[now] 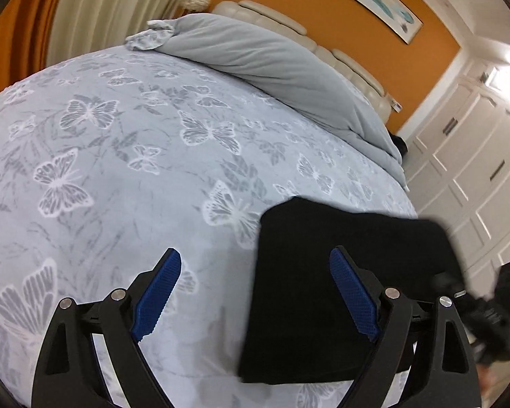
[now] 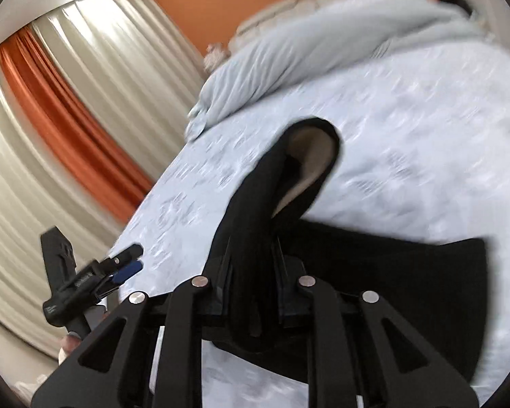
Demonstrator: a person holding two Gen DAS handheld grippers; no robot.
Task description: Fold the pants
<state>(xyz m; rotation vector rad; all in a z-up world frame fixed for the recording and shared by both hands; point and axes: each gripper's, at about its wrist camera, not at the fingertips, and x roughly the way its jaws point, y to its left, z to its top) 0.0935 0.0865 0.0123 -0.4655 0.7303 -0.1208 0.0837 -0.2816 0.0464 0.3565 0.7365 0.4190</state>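
Observation:
Black pants lie folded on the butterfly-print bed sheet, low and right in the left wrist view. My left gripper hovers above them with its blue pads wide apart and nothing between them; its right finger overlaps the pants' left part. In the right wrist view my right gripper is shut on a thick bunched fold of the pants, and a flap with pale lining rises beyond the fingers. The left gripper shows at the left there, open. The blurred right gripper sits at the pants' right edge.
A rolled grey quilt lies along the far side of the bed below a cream headboard. White wardrobe doors stand to the right. Cream and orange curtains hang beyond the bed's left edge.

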